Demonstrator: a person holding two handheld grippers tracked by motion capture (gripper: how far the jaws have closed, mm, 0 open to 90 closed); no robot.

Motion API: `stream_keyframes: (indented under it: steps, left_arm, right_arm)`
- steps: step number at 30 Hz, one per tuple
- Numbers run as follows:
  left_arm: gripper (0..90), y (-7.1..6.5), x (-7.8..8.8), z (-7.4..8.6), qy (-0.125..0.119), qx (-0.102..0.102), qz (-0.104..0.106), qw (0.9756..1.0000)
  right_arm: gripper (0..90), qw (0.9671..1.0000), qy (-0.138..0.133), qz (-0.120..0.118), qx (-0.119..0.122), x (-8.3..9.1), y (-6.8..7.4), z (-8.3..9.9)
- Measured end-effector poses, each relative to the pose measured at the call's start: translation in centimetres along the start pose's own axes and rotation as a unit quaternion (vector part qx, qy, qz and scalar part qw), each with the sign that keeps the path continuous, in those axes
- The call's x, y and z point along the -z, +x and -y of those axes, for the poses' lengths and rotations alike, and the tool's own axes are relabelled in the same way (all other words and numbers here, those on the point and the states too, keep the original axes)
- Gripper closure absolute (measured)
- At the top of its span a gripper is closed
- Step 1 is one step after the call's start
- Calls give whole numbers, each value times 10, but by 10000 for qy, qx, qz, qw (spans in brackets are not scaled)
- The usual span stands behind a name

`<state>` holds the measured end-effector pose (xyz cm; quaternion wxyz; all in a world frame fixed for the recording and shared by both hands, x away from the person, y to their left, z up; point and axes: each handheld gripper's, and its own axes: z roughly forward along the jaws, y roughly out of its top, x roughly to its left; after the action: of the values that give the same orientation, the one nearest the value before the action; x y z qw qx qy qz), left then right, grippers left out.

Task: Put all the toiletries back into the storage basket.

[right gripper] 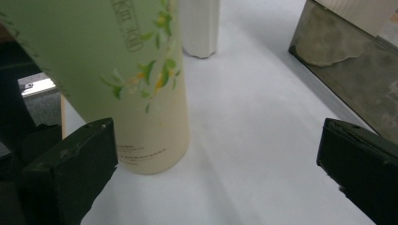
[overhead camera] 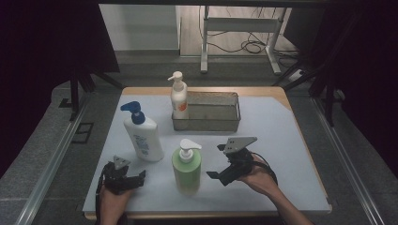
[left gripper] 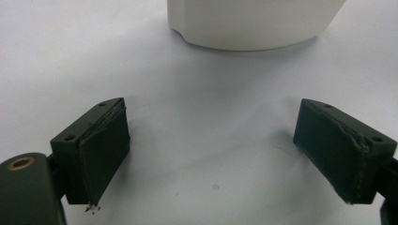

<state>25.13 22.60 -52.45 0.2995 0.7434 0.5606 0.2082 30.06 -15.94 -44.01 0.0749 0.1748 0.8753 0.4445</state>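
A green pump bottle (overhead camera: pixel 187 168) stands at the front middle of the white mat (overhead camera: pixel 277 140). My right gripper (overhead camera: pixel 217 161) is just to its right, open and pointing at it. In the right gripper view the green bottle (right gripper: pixel 117 70) stands ahead and left of the open jaws, not between them (right gripper: pixel 218 140). A white bottle with a blue pump (overhead camera: pixel 141 135) stands at the left. My left gripper (overhead camera: pixel 124 174) sits in front of it, open, with nothing between its jaws (left gripper: pixel 211 122); the white bottle's base (left gripper: pixel 253 23) is just ahead.
A grey metal tray (overhead camera: pixel 213 124) sits at the back middle of the mat, with a cream pump bottle (overhead camera: pixel 179 98) standing in its left end. The tray's wall (right gripper: pixel 356 65) is at the right in the right gripper view. The table's wooden edge (overhead camera: pixel 206 214) runs along the front.
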Motion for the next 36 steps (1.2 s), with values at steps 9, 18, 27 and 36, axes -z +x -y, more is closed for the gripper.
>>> stream_keyframes:
  steps: [9, 18, 27, 36]
  left_arm:
    - [107, 0, 0, 0, -2, 1, 0, 10000]
    - [107, 0, 0, 0, 6, -10, 1, 10000]
    - [107, 0, 0, 0, 10, -3, 2, 10000]
    - [107, 0, 0, 0, 10, -4, 2, 10000]
  right_arm:
    - [0, 9996, 49, -276, -30, -4, 14, -1]
    - [0, 9987, 246, -440, -75, -10, 26, -4]
    - [0, 9981, 234, -540, 154, -16, 38, -10]
    - [0, 9979, 161, -550, 317, -26, 46, -21]
